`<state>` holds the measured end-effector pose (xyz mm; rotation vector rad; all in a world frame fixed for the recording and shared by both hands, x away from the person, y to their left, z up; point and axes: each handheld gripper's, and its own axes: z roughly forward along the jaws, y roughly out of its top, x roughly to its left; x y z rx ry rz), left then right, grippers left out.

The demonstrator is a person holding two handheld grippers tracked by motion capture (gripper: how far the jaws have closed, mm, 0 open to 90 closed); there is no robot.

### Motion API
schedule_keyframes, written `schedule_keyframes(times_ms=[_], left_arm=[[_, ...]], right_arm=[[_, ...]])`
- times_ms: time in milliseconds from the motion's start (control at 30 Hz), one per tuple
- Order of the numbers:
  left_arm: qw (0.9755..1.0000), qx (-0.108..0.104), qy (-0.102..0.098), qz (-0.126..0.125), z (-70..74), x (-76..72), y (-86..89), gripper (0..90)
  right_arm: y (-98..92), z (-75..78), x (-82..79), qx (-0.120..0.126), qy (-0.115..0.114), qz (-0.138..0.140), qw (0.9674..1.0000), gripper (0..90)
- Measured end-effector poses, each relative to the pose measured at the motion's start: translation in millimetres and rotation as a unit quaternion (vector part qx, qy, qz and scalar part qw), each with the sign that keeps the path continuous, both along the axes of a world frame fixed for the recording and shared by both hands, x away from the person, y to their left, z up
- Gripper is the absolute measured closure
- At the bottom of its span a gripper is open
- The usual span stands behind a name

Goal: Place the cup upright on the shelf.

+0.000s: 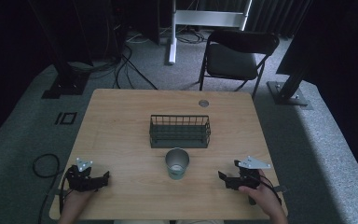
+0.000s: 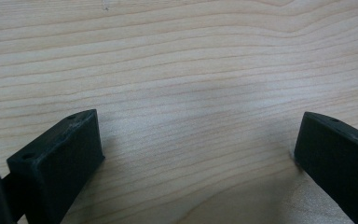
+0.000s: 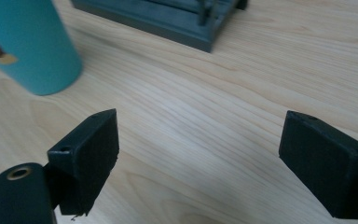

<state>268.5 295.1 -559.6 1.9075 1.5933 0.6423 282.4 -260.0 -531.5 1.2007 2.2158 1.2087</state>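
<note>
I'm looking down at my left black two-jaw gripper (image 1: 106, 176), resting at the near left of the light wooden table (image 1: 121, 121); its jaws are standing wide apart with bare wood grain between them in the left gripper view. My right black two-jaw gripper (image 1: 221, 176) is sitting at the near right, released as well, jaws spread and gripping nothing. Both are pointing inward toward the table's middle.

Between them, slightly farther out, the teal cup with a grey inside (image 1: 177, 163) is standing upright, mouth facing up, well apart from either gripper. In the right gripper view the cup (image 3: 30, 44) is showing a small brown and yellow printed mark at its left edge, cut off by the frame; I'm not making out any writing on it.

Just beyond the cup, the dark wire basket (image 1: 180, 131) is lying with its long axis across the table. Past the far edge, a black folding chair (image 1: 235, 58) is standing on grey carpet, the surroundings too dark to read.
</note>
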Motion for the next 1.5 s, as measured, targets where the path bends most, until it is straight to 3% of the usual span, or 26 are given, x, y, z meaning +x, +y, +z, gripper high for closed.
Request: schedule_keyframes(times_ms=[400, 667, 1500], left_arm=[[1.0000, 0.000, 0.000, 0.000, 0.0, 0.0, 0.0, 1.4], [1.0000, 0.000, 0.000, 0.000, 0.0, 0.0, 0.0, 1.4], [1.0000, 0.000, 0.000, -0.002, 0.0, 0.2, 0.3, 1.4]], right_arm=[[23.9, 5.6, 1.8, 0.005, -0.015, 0.040, 0.9991, 11.7], [42.5, 8.0, 0.5, 0.002, -0.027, 0.080, 0.9965, 11.8], [106.9, 7.7, 3.5, 0.026, -0.035, 0.174, 0.9838, 12.1]])
